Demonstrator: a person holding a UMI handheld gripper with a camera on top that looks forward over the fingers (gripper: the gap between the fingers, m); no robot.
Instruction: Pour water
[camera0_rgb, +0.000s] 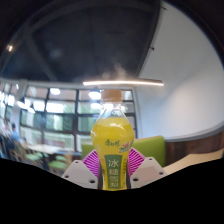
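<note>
Held between the pink pads (93, 161) of the tool (113, 170): a bottle (113, 140), upright, its label squeezed from both sides. Closed on the bottle, then, with each finger pressing a flank of it. Filled with yellow liquid in the upper body, rounded at the shoulder, narrowing to a pale cap (113, 96) on top. Wrapped lower down in a white label (113, 167) printed with green characters, partly hidden where the fingers meet it. Raised well off any surface, so that no table shows beneath it; only the light-coloured finger bodies to either side of the label.

Beyond the bottle, a room seen from a low, upward-tilted angle. Behind it on both sides, something green (152, 149), possibly a sofa back or a low partition, hard to tell at this distance. Further off, a long row of windows (50, 108) with dark frames, bright with daylight, running across the far wall. Above them, a dark ceiling (90, 40) curving over most of the view, crossed by a long strip light (123, 83) glowing just over the cap. A small bright lamp spot (9, 47) far off to one side of the ceiling. To the other side, a plain grey wall (190, 110) rising from a darker band at its foot.
</note>
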